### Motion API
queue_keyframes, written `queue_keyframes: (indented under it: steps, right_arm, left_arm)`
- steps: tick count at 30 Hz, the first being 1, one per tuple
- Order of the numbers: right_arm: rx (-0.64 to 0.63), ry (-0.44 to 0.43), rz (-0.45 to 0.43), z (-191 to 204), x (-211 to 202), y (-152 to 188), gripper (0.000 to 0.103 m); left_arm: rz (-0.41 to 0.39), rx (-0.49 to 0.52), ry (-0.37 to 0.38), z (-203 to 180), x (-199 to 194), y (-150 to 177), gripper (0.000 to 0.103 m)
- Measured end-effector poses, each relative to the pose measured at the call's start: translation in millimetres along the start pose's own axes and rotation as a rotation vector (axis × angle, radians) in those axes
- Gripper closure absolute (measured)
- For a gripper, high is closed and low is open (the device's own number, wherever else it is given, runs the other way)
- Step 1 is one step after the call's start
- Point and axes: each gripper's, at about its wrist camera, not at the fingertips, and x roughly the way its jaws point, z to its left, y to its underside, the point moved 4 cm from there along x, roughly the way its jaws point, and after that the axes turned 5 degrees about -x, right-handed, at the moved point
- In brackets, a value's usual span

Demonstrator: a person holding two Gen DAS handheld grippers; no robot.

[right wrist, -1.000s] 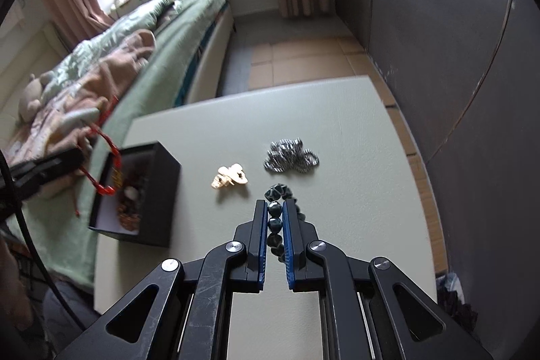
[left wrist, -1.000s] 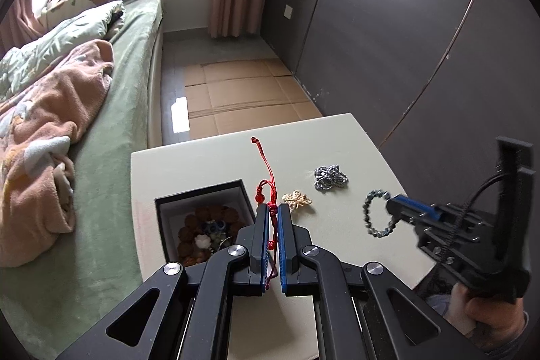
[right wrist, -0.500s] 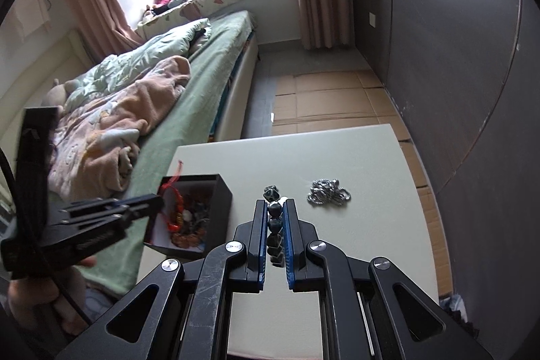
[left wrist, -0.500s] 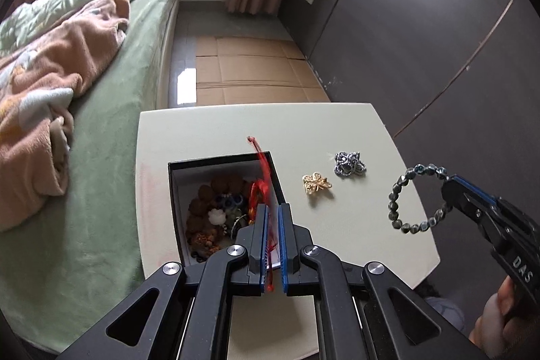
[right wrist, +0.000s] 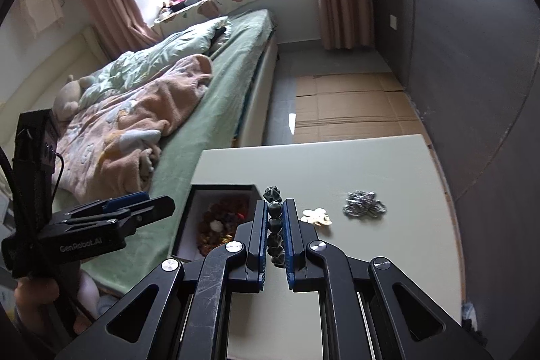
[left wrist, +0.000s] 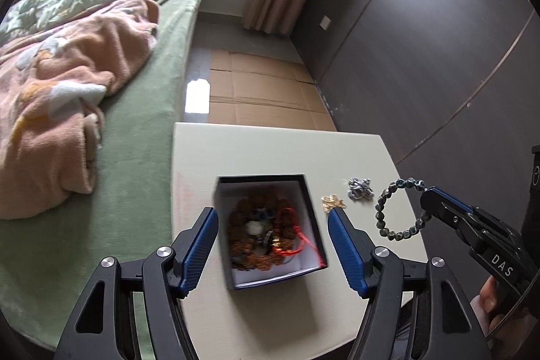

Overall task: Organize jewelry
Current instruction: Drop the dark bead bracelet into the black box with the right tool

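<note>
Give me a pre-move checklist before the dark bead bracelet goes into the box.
1. Right gripper shut on the dark bead bracelet: ok.
2. Bracelet lifted off the table: ok.
3. Left gripper open, red cord dropped in the box: ok.
4. Box mouth unobstructed: not ok, the left gripper's fingers straddle it.
5. Room left in the box: cannot tell.

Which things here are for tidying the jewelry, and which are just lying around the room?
For the job:
black box
red cord bracelet, inside the box
dark bead bracelet, held by the right gripper
gold charm
silver charm
left gripper, open

Just lying about:
pink blanket
green bed
cardboard on the floor
</note>
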Motion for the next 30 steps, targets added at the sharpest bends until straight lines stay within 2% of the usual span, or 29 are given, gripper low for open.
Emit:
queue_keyframes:
  steps: [7,14,18,19,20,21,22,23,30]
  right_arm:
    - [-0.027,-0.087,0.03,33.0,23.0,-8.8,0.093]
    - [-0.016,-0.18,0.098,60.0,54.3,-5.6,0.093]
    - [-0.015,-0.177,0.122,68.0,65.2,-5.8,0.092]
    - [0.0,-0.185,0.139,66.5,69.2,-5.5,0.078]
    - [0.02,-0.192,0.152,63.3,71.4,-4.7,0.051]
    - [0.039,-0.187,0.144,58.5,70.2,-4.0,0.041]
    - [0.05,-0.176,0.122,53.9,66.3,-4.0,0.036]
    - [0.055,-0.17,0.108,49.3,62.4,-3.7,0.036]
    - [0.129,-0.153,0.072,6.8,41.6,2.4,0.036]
  left_arm:
    - [-0.024,-0.059,-0.032,36.2,-14.9,-3.5,0.034]
    - [-0.039,-0.124,-0.048,68.5,-29.1,-2.9,0.034]
    - [-0.041,-0.14,-0.051,76.6,-32.4,-2.1,0.034]
    - [-0.04,-0.138,-0.051,76.5,-32.1,-2.0,0.033]
    - [-0.039,-0.138,-0.049,75.9,-31.8,-1.9,0.031]
    - [-0.038,-0.138,-0.046,74.6,-31.1,-1.4,0.025]
    - [-0.038,-0.139,-0.037,73.1,-30.6,-1.4,0.022]
    - [-0.042,-0.139,-0.031,71.2,-30.0,-1.5,0.019]
    - [-0.027,-0.111,-0.008,49.7,-18.6,-2.9,0.018]
